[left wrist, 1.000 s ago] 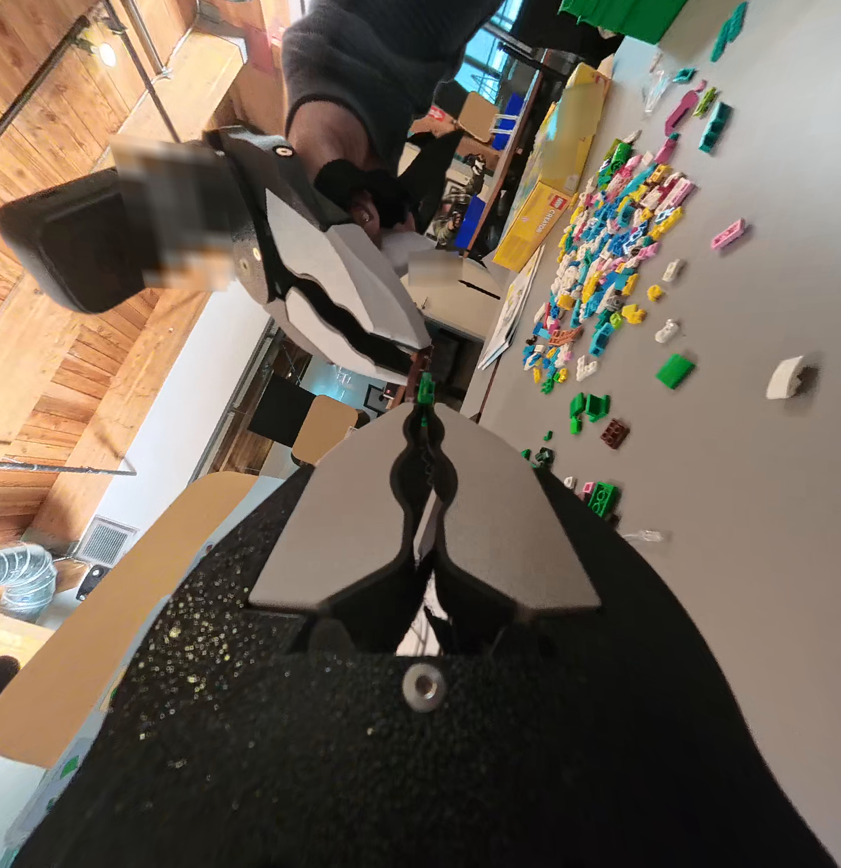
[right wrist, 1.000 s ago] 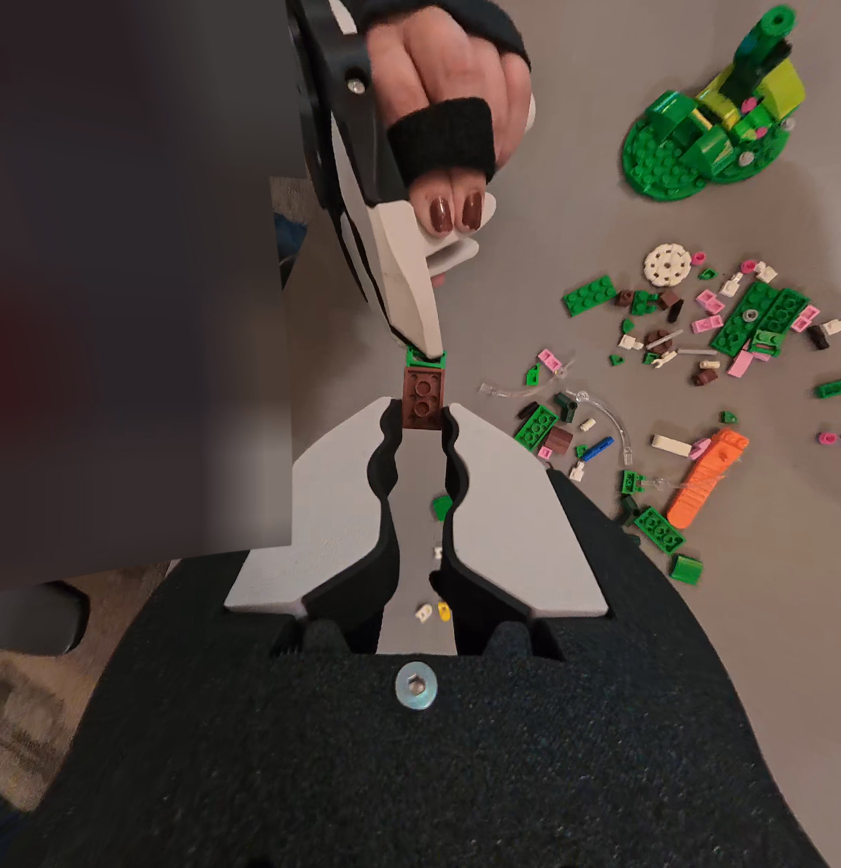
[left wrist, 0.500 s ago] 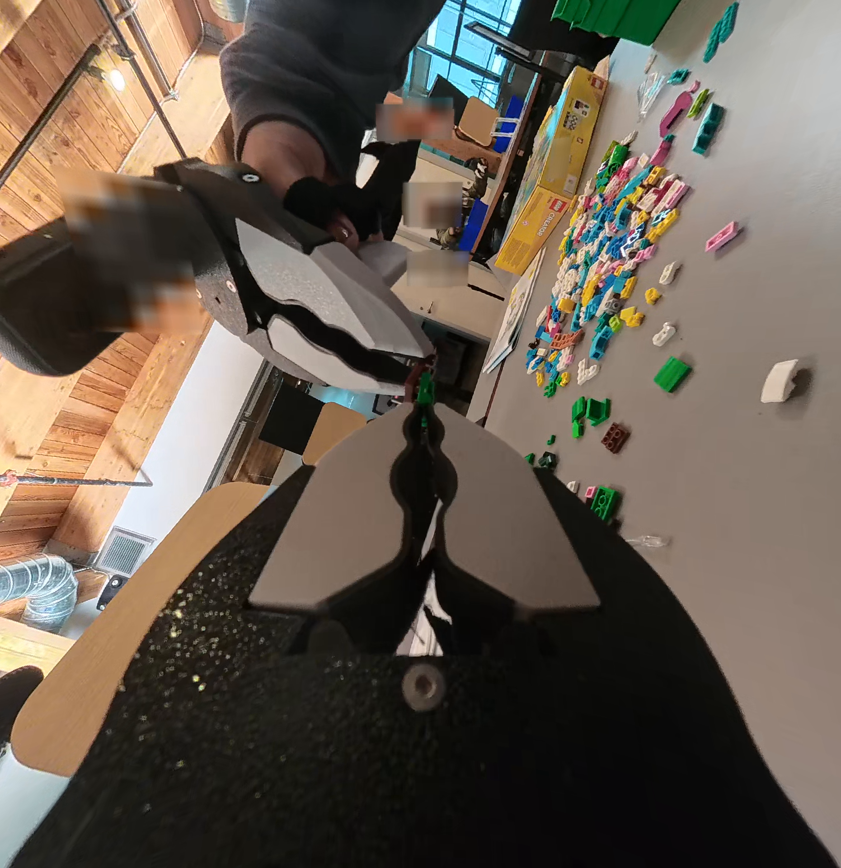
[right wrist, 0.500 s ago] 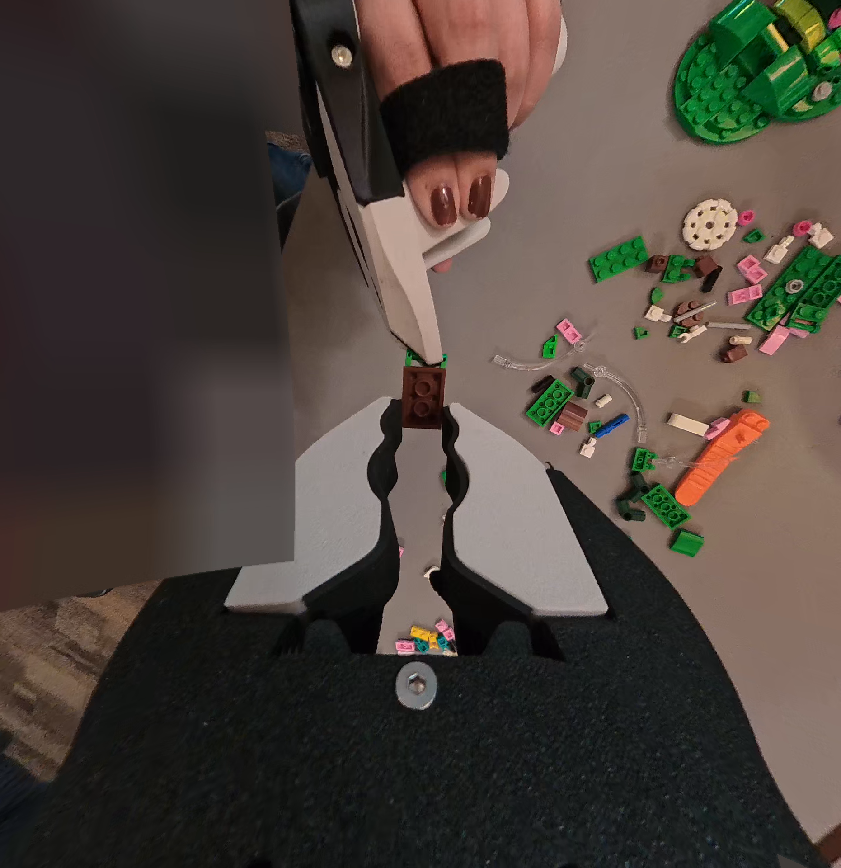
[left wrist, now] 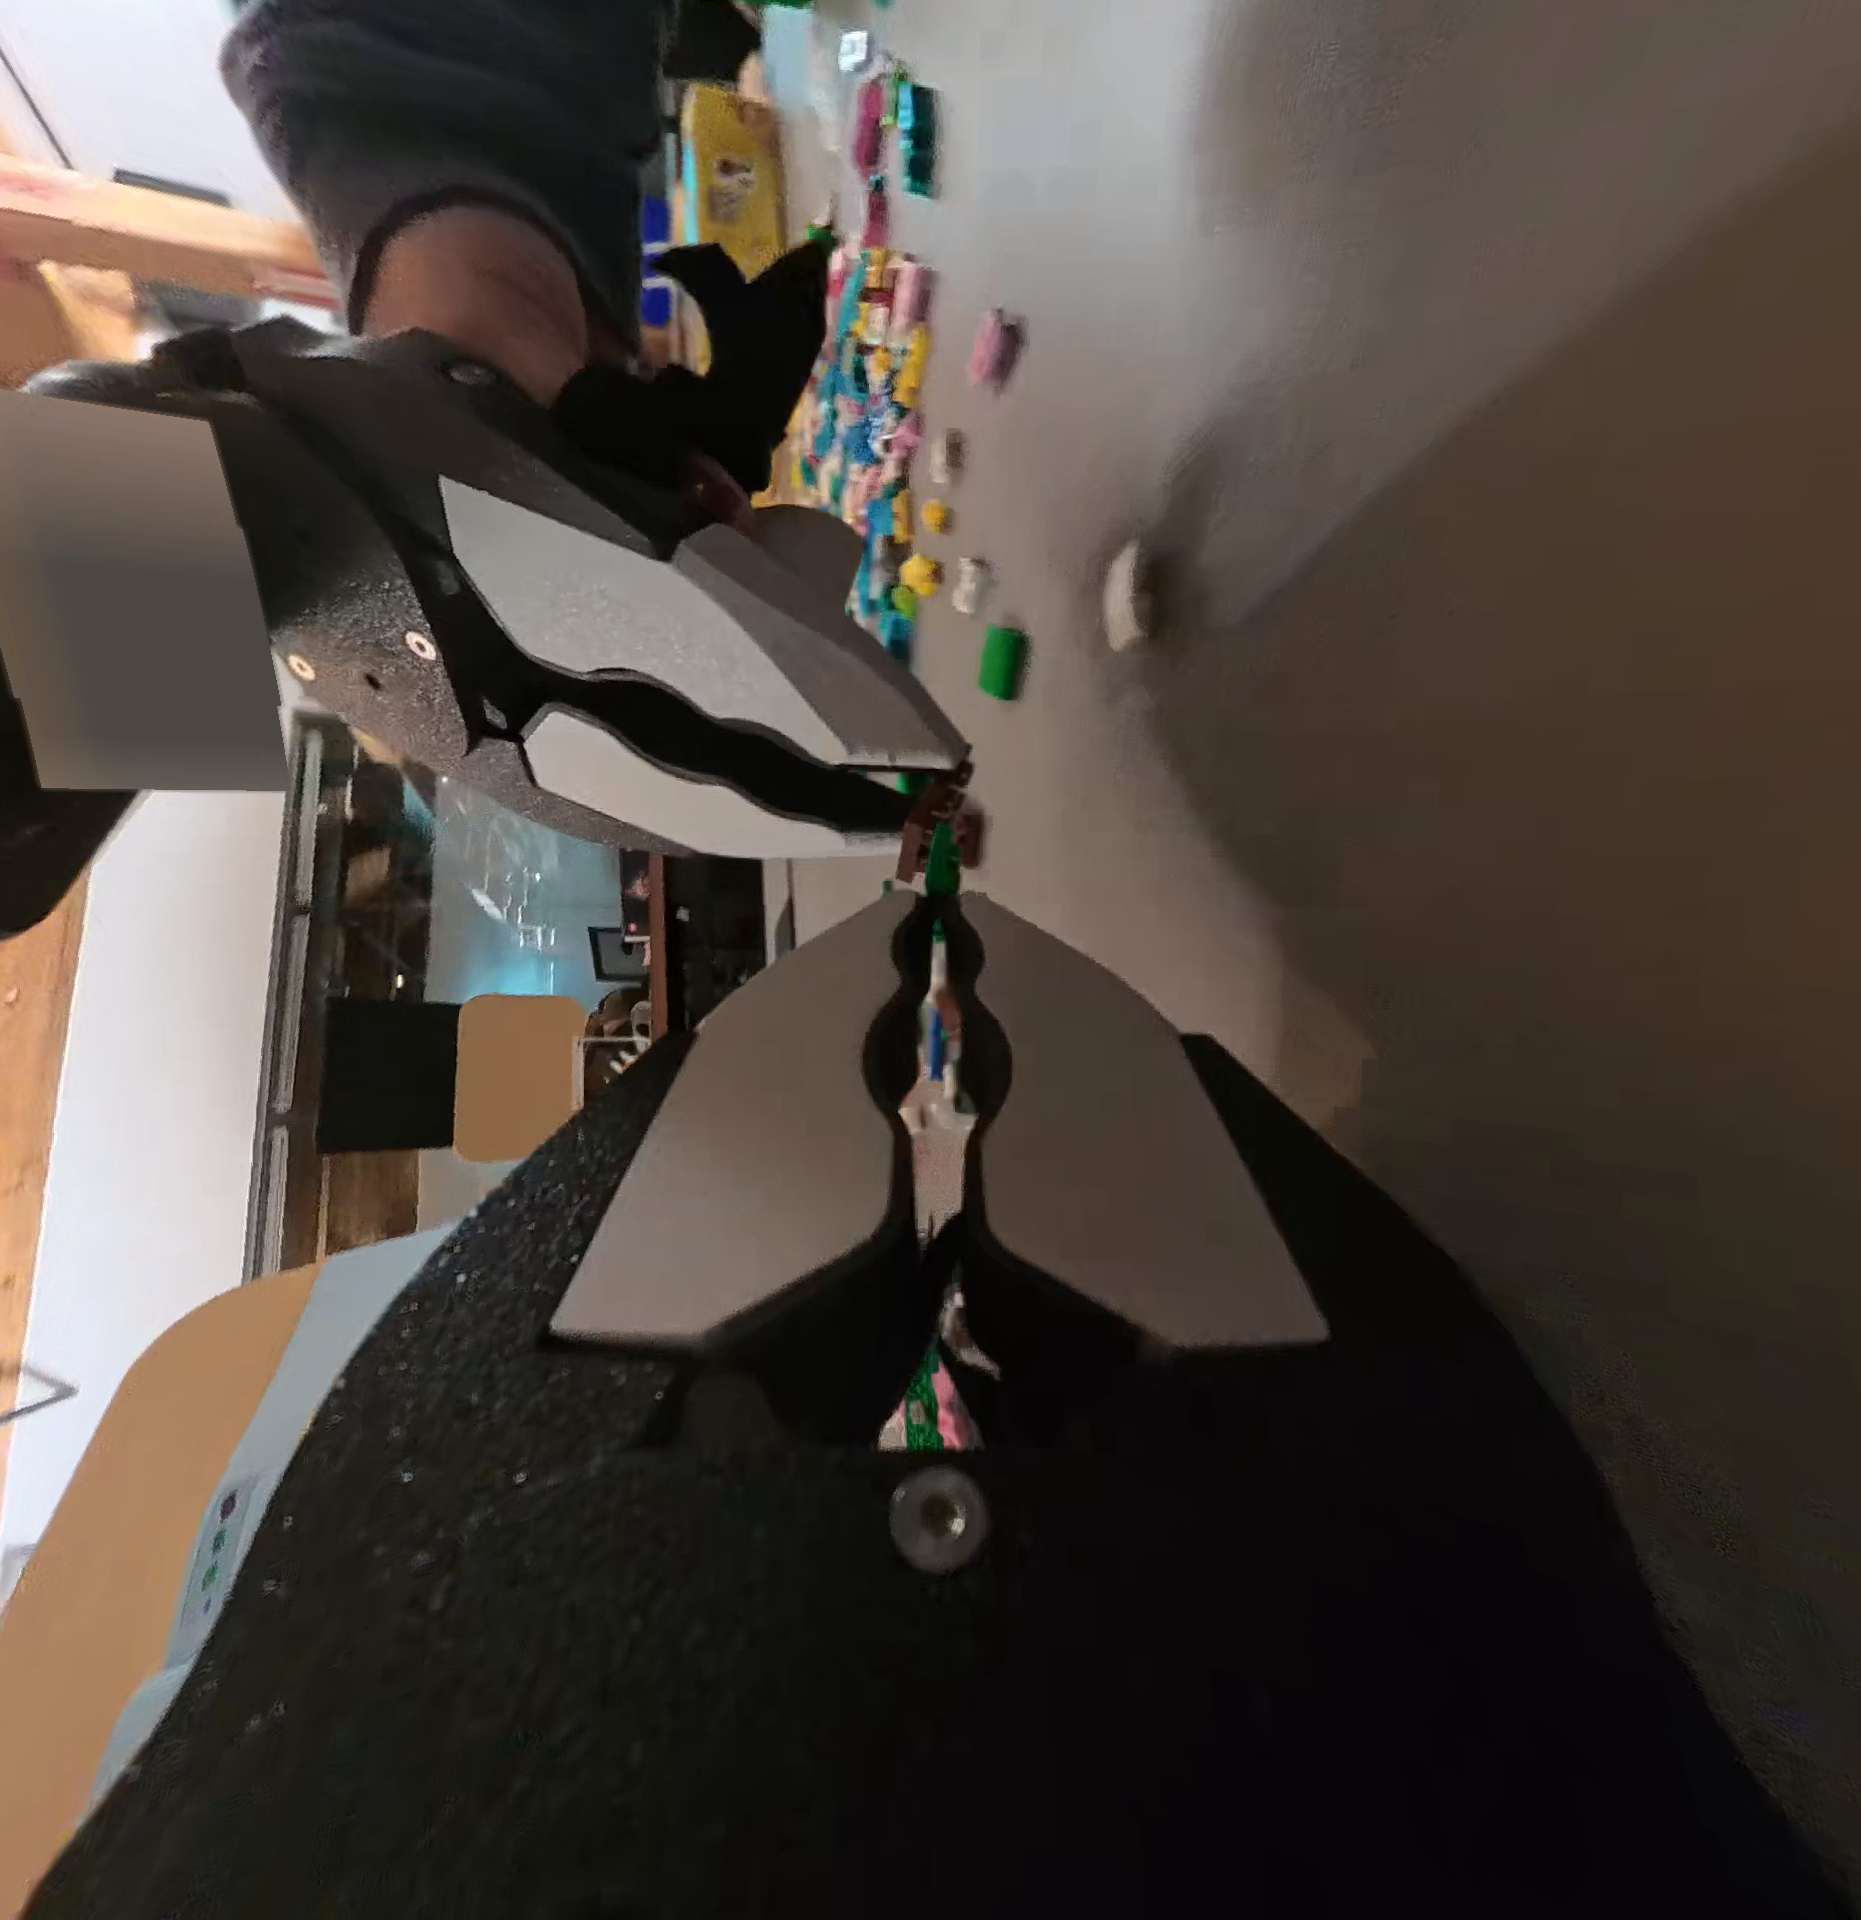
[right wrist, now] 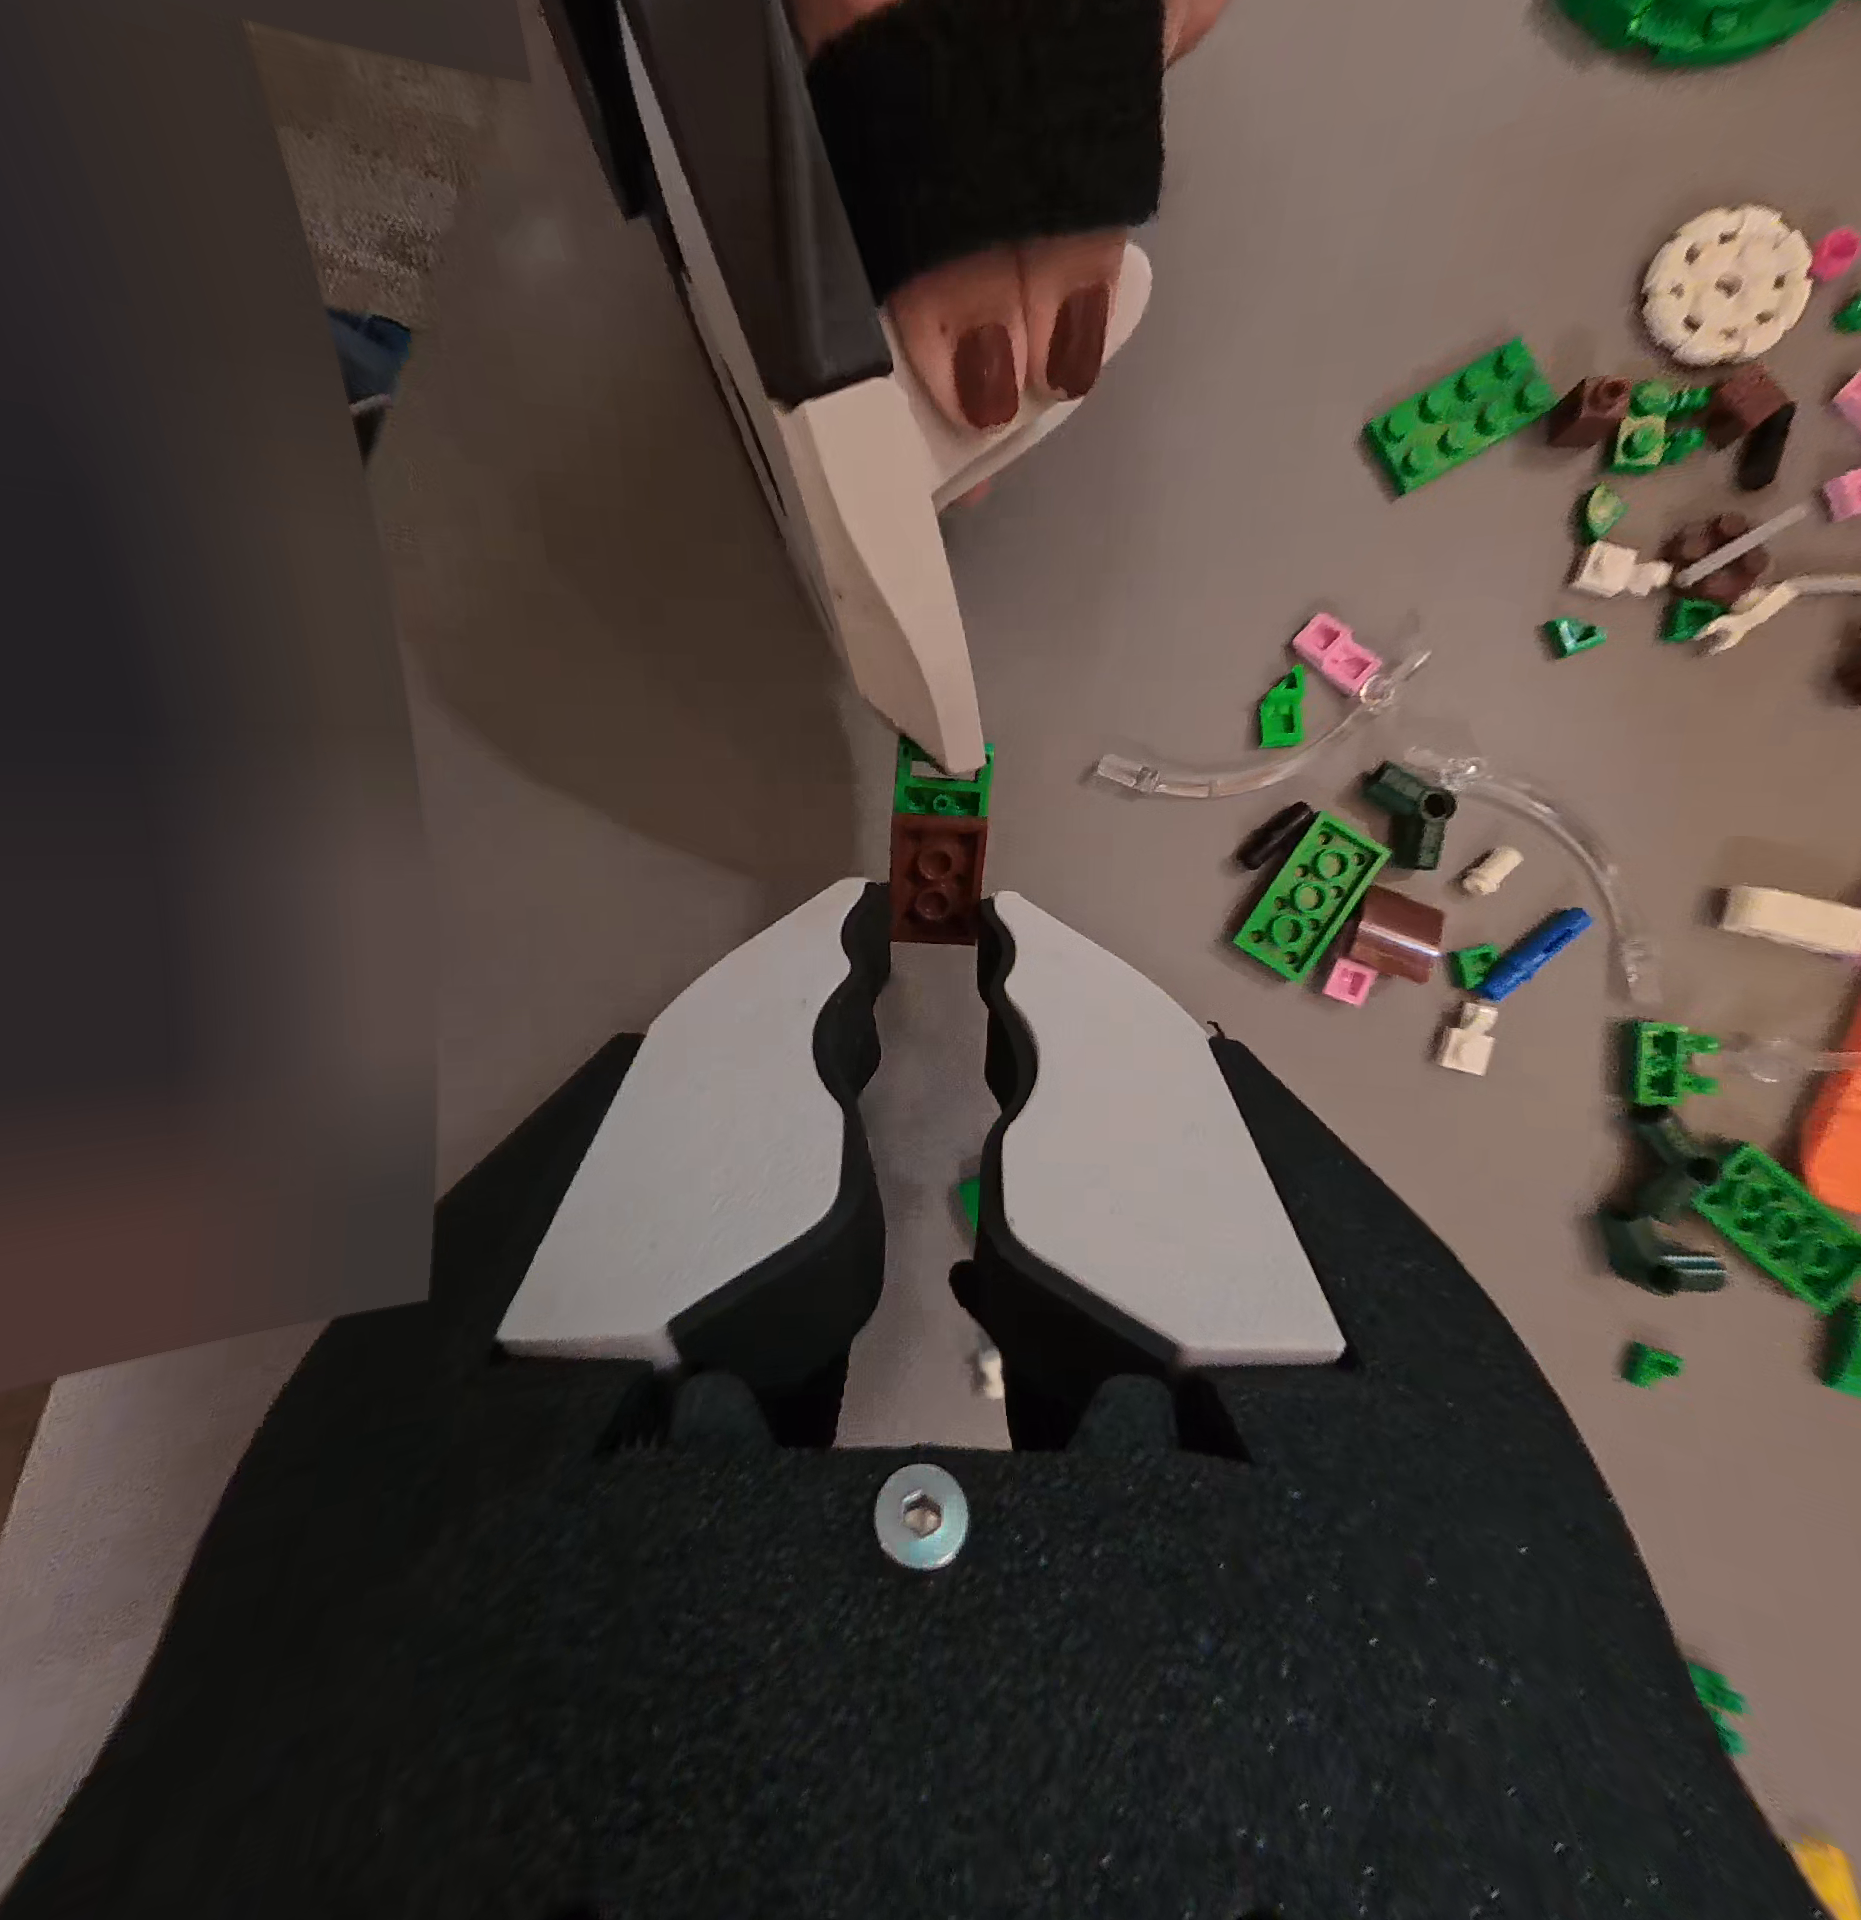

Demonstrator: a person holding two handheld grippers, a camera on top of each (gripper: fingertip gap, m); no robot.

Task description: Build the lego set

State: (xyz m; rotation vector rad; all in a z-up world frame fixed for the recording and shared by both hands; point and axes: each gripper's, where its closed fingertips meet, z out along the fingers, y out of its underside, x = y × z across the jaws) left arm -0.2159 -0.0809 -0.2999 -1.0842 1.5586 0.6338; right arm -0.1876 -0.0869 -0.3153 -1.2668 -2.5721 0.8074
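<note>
Above a grey table (right wrist: 1269,208), 2 handheld grippers meet tip to tip; the right gripper (right wrist: 934,902) has its jaws closed on a brown brick (right wrist: 936,881), 2 studs facing the camera, held at the very ends of its fingers; the left gripper (left wrist: 936,902), jaws pressed nearly together, pinches a thin green piece (right wrist: 941,781) that touches the brown brick's far edge at 12 o'clock in the right wrist view.

In the left wrist view the right gripper comes in from 10 o'clock, and the 2 parts meet just past the left gripper's tips; that view is blurred, so whether the parts are fully seated cannot be told.

The step in hand looks like pressing the green piece onto the brick in mid-air, well above the loose parts: a green plate (right wrist: 1458,414) at 2 o'clock, a white round plate (right wrist: 1724,286) farther out, an orange tool (right wrist: 1856,1101) at 3 o'clock.

Risks, as a judgement: both holds are shallow tip grips, so an off-axis push could twist the brick out of the right jaws; the thin green piece could pivot or pop free under pressure; a dropped part would fall among similar green pieces below and be hard to single out; a slight tilt between the parts could leave them only half joined.
</note>
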